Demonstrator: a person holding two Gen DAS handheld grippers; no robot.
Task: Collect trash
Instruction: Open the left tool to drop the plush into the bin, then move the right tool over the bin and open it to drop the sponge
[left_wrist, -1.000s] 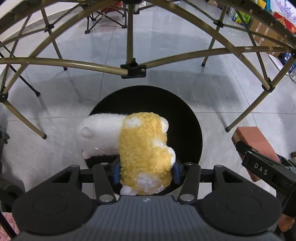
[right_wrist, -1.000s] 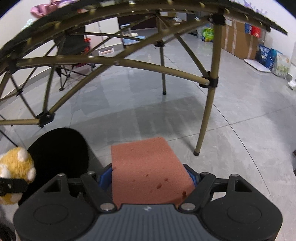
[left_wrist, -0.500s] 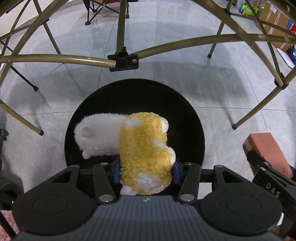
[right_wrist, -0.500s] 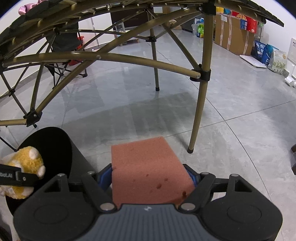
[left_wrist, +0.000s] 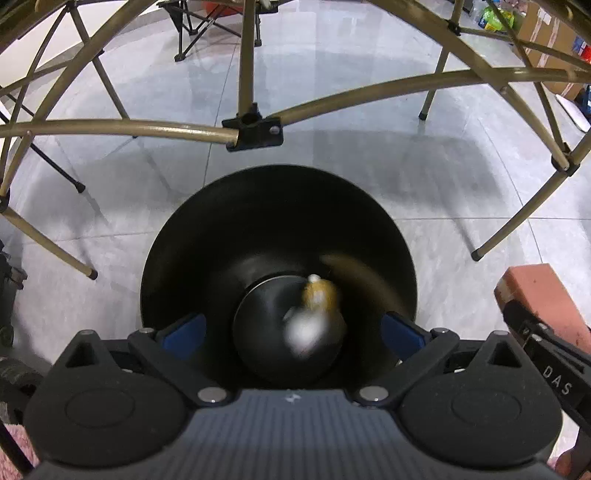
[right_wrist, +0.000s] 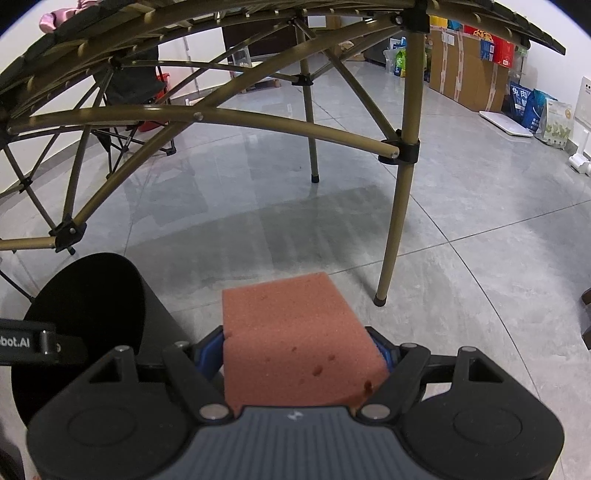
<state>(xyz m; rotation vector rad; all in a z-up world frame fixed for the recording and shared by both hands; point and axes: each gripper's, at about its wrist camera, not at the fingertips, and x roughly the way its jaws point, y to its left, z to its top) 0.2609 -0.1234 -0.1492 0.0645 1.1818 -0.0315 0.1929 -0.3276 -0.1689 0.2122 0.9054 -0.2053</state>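
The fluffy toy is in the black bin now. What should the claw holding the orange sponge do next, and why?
Probably shift the right claw sideways over the black bin. It is shut on the orange sponge, which is beside the bin's mouth, not above it. The left claw has just been opening, nothing between its fingers, and the blurred plush toy is down inside.

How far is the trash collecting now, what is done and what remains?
Done: the plush toy is inside the black bin, blurred; the left tongs have just opened, nothing between them. In hand: the right tongs grip the sponge block. Left: the sponge is not yet binned.
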